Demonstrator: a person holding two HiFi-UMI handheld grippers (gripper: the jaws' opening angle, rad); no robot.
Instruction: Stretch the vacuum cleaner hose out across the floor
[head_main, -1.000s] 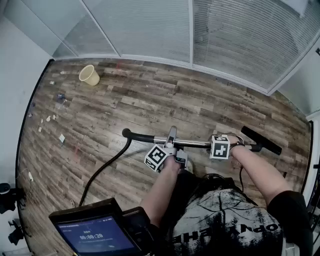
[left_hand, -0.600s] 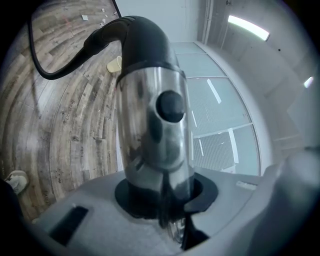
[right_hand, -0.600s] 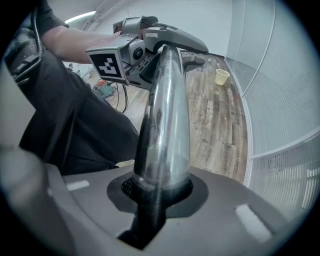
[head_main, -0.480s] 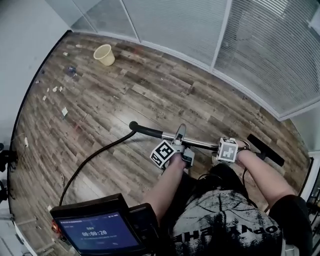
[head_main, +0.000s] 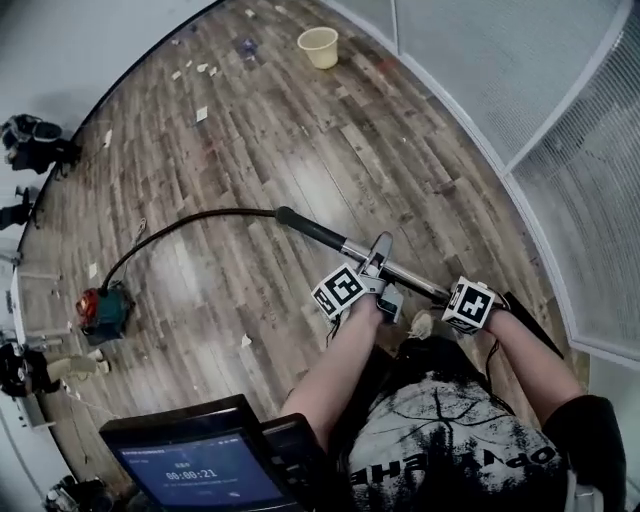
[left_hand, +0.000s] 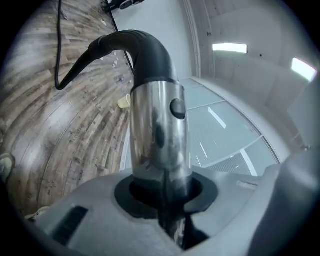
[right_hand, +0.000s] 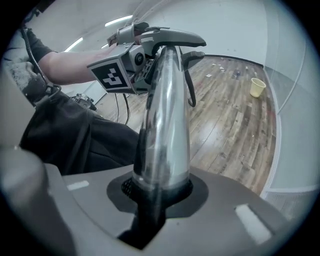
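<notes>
Chrome wand tube (head_main: 352, 247) of the vacuum cleaner is held above the wooden floor (head_main: 250, 130), its long axis running from near right to far left. At its near-right end sits the black floor head (head_main: 530, 325). Just up the tube from that head, the right gripper (head_main: 447, 296) is clamped on the metal, and its own view shows the tube rising straight out from between the closed jaws. Further along, about mid-tube, the left gripper (head_main: 379, 266) is likewise shut on the chrome, with the tube gripped between its jaws and pointing away from it.

Beyond the left gripper the tube ends in a black curved handle bend (head_main: 300, 222). From there the thin black hose (head_main: 190, 220) lies on the floor, well clear of both grippers. It runs leftward in a shallow arc and then bends nearer to reach the red and teal cleaner body (head_main: 103, 310) at the left. A pale cup (head_main: 319, 46) stands far off by the glass wall.
</notes>
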